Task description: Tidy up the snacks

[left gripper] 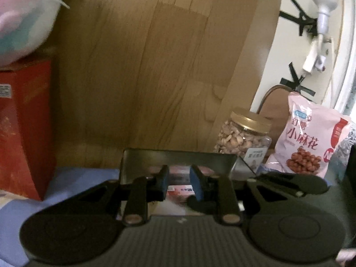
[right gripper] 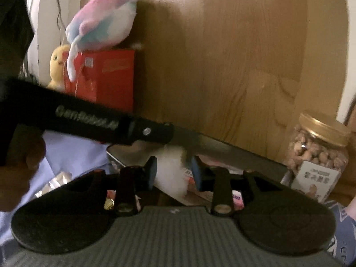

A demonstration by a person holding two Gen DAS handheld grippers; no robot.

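The left gripper [left gripper: 179, 181] hangs over the near rim of a shiny metal tin [left gripper: 178, 155], its blue-padded fingers [left gripper: 163, 181] parted with a gap between them and nothing clamped. Through that gap a pink-and-white snack packet [left gripper: 180, 190] lies flat inside the tin, directly below and just ahead of the fingertips; its long axis seems to run left to right across the view, though only a strip of it shows.

To the right of the tin, touching or nearly touching its corner, stands an upright nut jar [left gripper: 243, 136] with a gold lid. Just beside it, further right, a pink bag of twisted snacks [left gripper: 311, 138] stands on end, leaning slightly, its print upright and facing the camera. On the left a red box [left gripper: 24, 129] sits on the blue cloth [left gripper: 73, 178] with a pastel plush toy [left gripper: 24, 15] on top.

In the right wrist view the right gripper [right gripper: 172, 173] is also spread apart over the tin [right gripper: 233, 153], whose rim runs diagonally down to the right. A blurred white packet [right gripper: 171, 173] lies between the pads; whether they touch it cannot be told. The left tool's black body [right gripper: 89, 120] crosses the upper left, above the tin. Small pink wrappers [right gripper: 238, 197] lie inside, below the right finger [right gripper: 198, 173]. The jar [right gripper: 318, 155] stands upright at the tin's far right corner.
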